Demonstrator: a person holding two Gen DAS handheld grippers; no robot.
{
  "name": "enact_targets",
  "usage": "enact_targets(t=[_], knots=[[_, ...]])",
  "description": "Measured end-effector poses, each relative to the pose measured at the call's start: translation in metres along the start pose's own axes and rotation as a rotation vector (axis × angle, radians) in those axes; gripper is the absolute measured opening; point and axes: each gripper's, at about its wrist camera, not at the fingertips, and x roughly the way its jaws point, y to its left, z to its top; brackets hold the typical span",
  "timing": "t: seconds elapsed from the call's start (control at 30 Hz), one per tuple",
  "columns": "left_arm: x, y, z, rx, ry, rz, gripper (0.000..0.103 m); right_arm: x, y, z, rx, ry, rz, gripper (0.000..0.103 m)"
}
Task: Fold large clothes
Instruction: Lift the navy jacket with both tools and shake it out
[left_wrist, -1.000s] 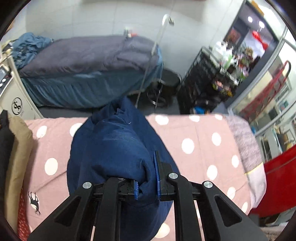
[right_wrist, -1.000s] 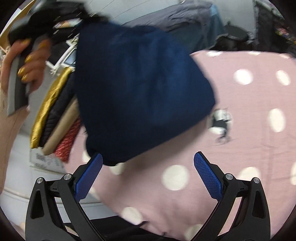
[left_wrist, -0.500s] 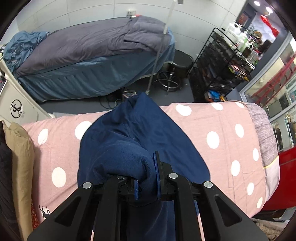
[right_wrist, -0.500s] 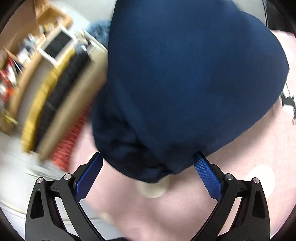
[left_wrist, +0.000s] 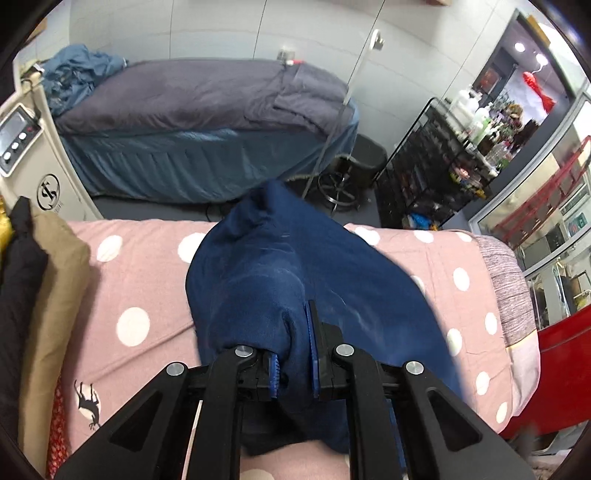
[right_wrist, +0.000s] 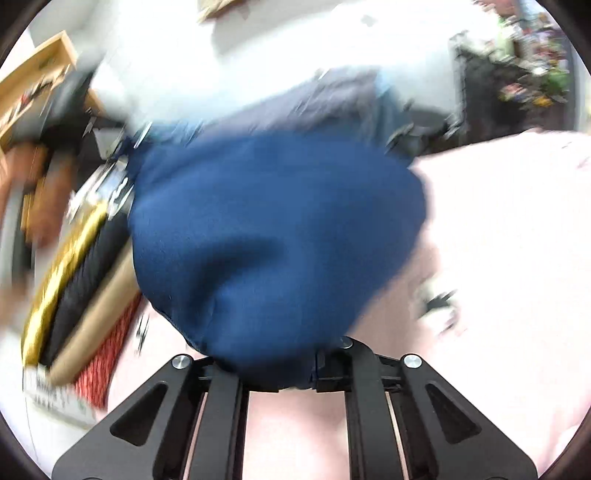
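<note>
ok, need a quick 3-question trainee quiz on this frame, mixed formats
1. True or false: the left claw is shut on the navy garment.
2. What pattern is on the pink bedcover? A stripes, B white polka dots, C checks.
3. Fill in: the right claw grips the ______ garment.

Key: 1 true; 2 B; 3 navy.

Pink polka-dot bedspread (left_wrist: 147, 266) covers near bed; stack of folded clothes (left_wrist: 33, 280), tan, black and gold, at its left end; grey-and-blue bed (left_wrist: 199, 122) along far wall; white machine (left_wrist: 26, 155) with small screen at left; black wire rack (left_wrist: 454, 162) crowded with bottles at right; black stool (left_wrist: 347, 173) beside rack.
</note>
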Motion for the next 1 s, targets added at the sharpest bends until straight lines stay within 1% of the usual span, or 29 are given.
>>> enact_targets(t=[0.07, 0.1, 0.17, 0.2, 0.23, 0.3, 0.37, 0.4, 0.43, 0.5, 0.53, 0.6, 0.63, 0.67, 0.7, 0.77, 0.8, 0.87, 0.93, 1.0], knots=[[-0.025, -0.005, -0.008, -0.009, -0.043, -0.014, 0.01, -0.042, -0.013, 0.035, -0.018, -0.119, -0.063, 0.008], [-0.039, -0.009, -0.011, 0.0, -0.073, -0.011, 0.01, -0.058, -0.014, 0.048, -0.034, -0.165, -0.078, 0.008], [-0.08, -0.028, -0.018, 0.048, -0.164, -0.003, 0.01, -0.108, -0.015, 0.09, -0.094, -0.29, -0.081, 0.008], [-0.098, -0.037, -0.021, 0.068, -0.202, -0.015, 0.01, -0.131, -0.013, 0.108, -0.134, -0.346, -0.073, 0.007], [-0.119, -0.047, -0.024, 0.084, -0.243, -0.034, 0.01, -0.15, -0.012, 0.117, -0.164, -0.386, -0.063, 0.007], [-0.156, -0.067, -0.029, 0.105, -0.306, -0.065, 0.01, -0.184, -0.014, 0.134, -0.21, -0.449, -0.03, 0.007], [-0.177, -0.079, -0.034, 0.092, -0.331, -0.091, 0.01, -0.218, -0.009, 0.147, -0.24, -0.504, 0.005, 0.007], [-0.189, -0.084, -0.039, 0.093, -0.347, -0.103, 0.01, -0.237, -0.009, 0.156, -0.247, -0.535, 0.039, 0.007], [-0.206, -0.096, -0.045, 0.111, -0.379, -0.112, 0.01, -0.247, -0.006, 0.156, -0.256, -0.557, 0.056, 0.007], [-0.249, -0.118, -0.062, 0.18, -0.457, -0.097, 0.009, -0.288, 0.009, 0.159, -0.298, -0.621, 0.08, 0.007], [-0.265, -0.129, -0.066, 0.202, -0.488, -0.108, 0.009, -0.311, 0.019, 0.16, -0.33, -0.668, 0.097, 0.007], [-0.303, -0.146, -0.074, 0.226, -0.553, -0.17, 0.009, -0.35, 0.028, 0.17, -0.349, -0.749, 0.152, 0.007], [-0.33, -0.156, -0.079, 0.247, -0.613, -0.212, 0.009, -0.374, 0.029, 0.178, -0.349, -0.778, 0.18, 0.007], [-0.349, -0.163, -0.084, 0.27, -0.662, -0.222, 0.009, -0.393, 0.03, 0.187, -0.348, -0.818, 0.214, 0.007], [-0.375, -0.174, -0.092, 0.304, -0.732, -0.224, 0.01, -0.413, 0.03, 0.198, -0.352, -0.854, 0.257, 0.007], [-0.404, -0.184, -0.099, 0.329, -0.804, -0.241, 0.01, -0.447, 0.04, 0.219, -0.378, -0.885, 0.326, 0.007], [-0.418, -0.187, -0.102, 0.334, -0.834, -0.268, 0.01, -0.46, 0.046, 0.23, -0.397, -0.905, 0.347, 0.007], [-0.431, -0.189, -0.105, 0.329, -0.85, -0.285, 0.01, -0.471, 0.059, 0.245, -0.464, -0.906, 0.359, 0.008], [-0.431, -0.187, -0.101, 0.305, -0.852, -0.261, 0.01, -0.463, 0.066, 0.26, -0.498, -0.901, 0.347, 0.008], [-0.414, -0.178, -0.091, 0.254, -0.815, -0.236, 0.01, -0.435, 0.075, 0.277, -0.509, -0.821, 0.301, 0.009]])
